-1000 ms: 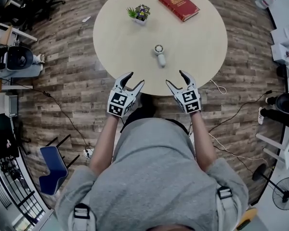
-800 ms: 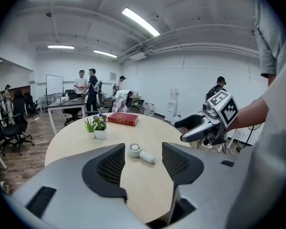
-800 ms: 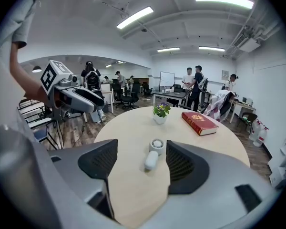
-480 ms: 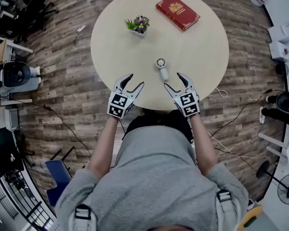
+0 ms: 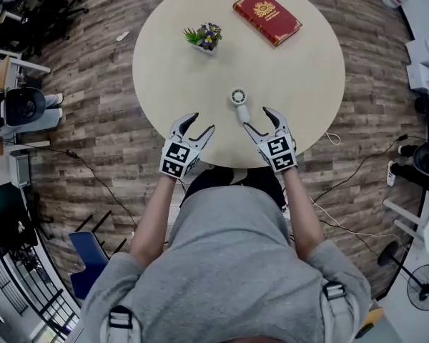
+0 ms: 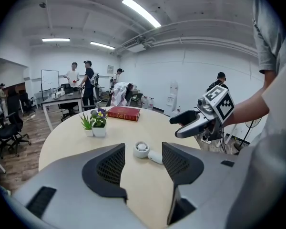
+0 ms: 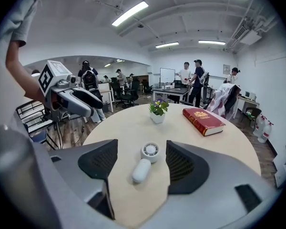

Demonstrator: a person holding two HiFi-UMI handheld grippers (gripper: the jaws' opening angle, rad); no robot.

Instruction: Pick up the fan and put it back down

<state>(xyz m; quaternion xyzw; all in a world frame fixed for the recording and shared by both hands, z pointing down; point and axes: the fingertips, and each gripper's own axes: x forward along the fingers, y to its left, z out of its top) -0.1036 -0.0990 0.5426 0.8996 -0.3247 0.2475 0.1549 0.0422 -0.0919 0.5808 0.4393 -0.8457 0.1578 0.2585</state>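
No text can be read. The red book (image 5: pixel 267 18) by the counter's (image 5: pixel 300 84) far edge bears a gold emblem, its lettering too small to read.

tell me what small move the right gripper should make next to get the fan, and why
Probably ease the right gripper forward and slightly down until its pads straddle the fan's handle. The fan lies flat on the table just ahead of its open jaws, handle end nearest, and is not yet gripped. The left gripper is open too but sits farther off.
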